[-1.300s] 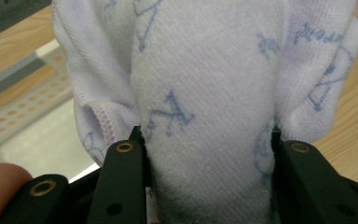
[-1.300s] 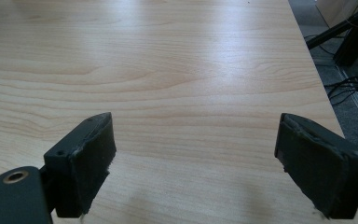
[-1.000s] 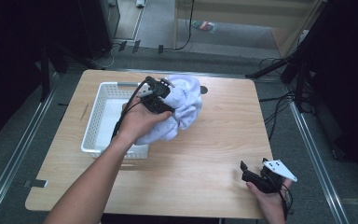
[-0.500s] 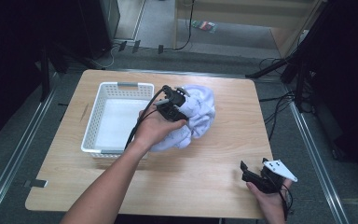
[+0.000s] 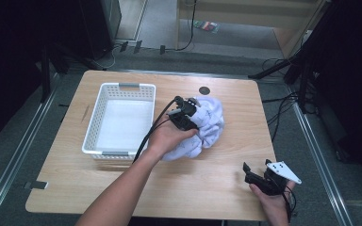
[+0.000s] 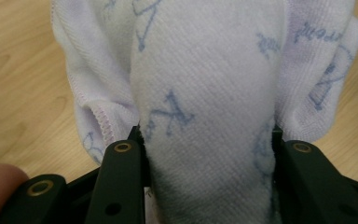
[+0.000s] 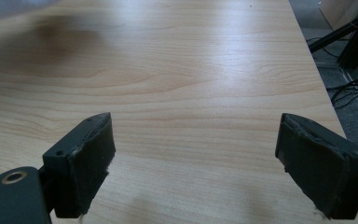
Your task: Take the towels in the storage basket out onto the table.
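A white towel with pale blue print (image 5: 207, 129) lies bunched on the wooden table (image 5: 122, 188), just right of the white basket (image 5: 93, 123). My left gripper (image 5: 190, 113) sits on the upper left of the pile. In the left gripper view its jaws stand wide apart, and a thick fold of towel (image 6: 205, 84) fills the space at the left gripper (image 6: 207, 135) without looking squeezed. My right gripper (image 5: 248, 173) rests at the table's near right corner. It is open with bare wood between the jaws of the right gripper (image 7: 193, 140).
The basket (image 5: 93, 123) is a slotted plastic one on the left half of the table, with nothing in it. A small dark disc (image 5: 204, 90) lies near the far edge. Cables and stands line the floor beyond the table's right side.
My left hand has carried the towel away from the basket, to the right and nearer, down onto the table. The right gripper has stayed put.
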Action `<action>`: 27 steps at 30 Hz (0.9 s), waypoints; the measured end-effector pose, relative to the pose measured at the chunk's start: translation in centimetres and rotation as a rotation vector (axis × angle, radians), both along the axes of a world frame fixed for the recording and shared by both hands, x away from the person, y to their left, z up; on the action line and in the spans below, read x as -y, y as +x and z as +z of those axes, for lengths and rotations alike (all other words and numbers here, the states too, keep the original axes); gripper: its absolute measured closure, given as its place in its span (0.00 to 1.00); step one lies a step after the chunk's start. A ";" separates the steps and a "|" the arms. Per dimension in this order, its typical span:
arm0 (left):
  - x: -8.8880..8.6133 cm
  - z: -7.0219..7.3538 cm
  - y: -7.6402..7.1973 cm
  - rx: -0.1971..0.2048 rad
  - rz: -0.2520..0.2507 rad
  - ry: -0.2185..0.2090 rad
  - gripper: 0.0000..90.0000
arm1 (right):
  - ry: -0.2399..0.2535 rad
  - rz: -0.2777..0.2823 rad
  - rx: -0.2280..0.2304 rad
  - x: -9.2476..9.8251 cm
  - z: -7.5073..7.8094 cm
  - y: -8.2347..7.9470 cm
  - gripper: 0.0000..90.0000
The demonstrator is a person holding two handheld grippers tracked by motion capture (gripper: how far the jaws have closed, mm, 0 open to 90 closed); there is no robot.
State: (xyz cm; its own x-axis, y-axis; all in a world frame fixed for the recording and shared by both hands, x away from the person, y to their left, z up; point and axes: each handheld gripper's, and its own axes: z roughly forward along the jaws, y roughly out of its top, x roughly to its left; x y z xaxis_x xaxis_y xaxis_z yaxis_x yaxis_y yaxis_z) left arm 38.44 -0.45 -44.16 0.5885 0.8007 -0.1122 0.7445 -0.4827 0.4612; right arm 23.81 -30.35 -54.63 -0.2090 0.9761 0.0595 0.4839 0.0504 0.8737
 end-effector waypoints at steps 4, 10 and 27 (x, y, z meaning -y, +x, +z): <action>0.2 -1.3 0.0 -0.005 0.009 0.019 0.64 | 0.003 -0.001 0.000 0.0 0.0 0.0 0.13; 0.2 -2.9 -0.2 -0.018 0.005 0.022 0.60 | 0.006 -0.003 0.000 0.1 0.0 0.0 0.13; -0.9 -0.6 -1.1 -0.030 -0.001 -0.044 0.00 | 0.004 -0.005 0.000 0.1 0.0 0.0 0.13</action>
State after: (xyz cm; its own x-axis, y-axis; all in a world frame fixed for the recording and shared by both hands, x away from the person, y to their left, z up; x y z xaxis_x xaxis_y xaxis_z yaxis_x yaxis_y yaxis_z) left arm 37.32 0.50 -44.79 0.5850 0.7941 -0.1649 0.7581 -0.4631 0.4592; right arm 23.79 -30.41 -54.63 -0.2045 0.9768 0.0637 0.4845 0.0444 0.8737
